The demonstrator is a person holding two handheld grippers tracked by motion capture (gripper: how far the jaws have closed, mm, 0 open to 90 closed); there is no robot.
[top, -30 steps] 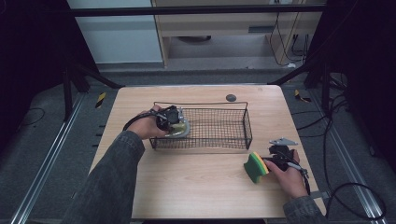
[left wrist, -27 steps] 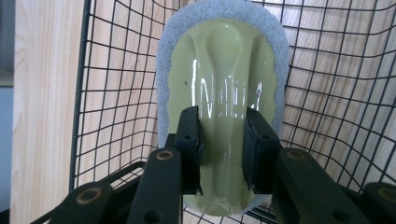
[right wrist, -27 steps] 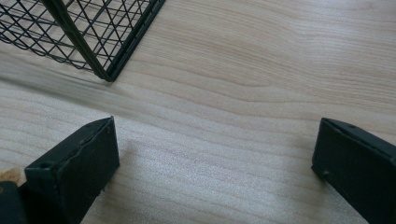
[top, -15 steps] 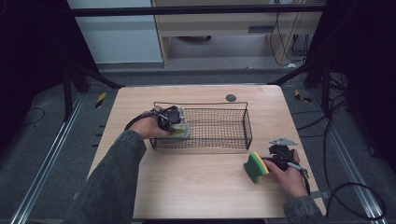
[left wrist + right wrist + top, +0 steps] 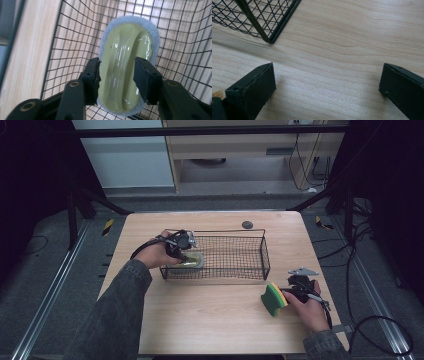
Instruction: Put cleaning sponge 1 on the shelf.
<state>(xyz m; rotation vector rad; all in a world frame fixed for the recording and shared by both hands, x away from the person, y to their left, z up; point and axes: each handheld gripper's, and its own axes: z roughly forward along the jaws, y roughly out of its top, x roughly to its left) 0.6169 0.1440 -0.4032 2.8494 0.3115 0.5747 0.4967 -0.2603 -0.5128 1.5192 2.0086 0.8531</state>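
While our left gripper (image 5: 117, 82) clamps the scrubber (image 5: 126, 65) inside the basket (image 5: 264, 255), our right gripper (image 5: 327, 87) gapes empty over the table (image 5: 352, 37), the sponge (image 5: 273, 299) seemingly just beside it.

Small dark disc (image 5: 247, 224) on table (image 5: 210, 320)

The table (image 5: 210, 320) was pale wood with a fine streaked grain. The wire basket (image 5: 263, 252) was black, a square mesh. Inside its left end lay a scrubber (image 5: 126, 65), glossy yellow-green with a grey-blue fuzzy rim. At lower right, the sponge (image 5: 273, 300) was green and yellow (orange-edged). Both sleeves were dark grey.
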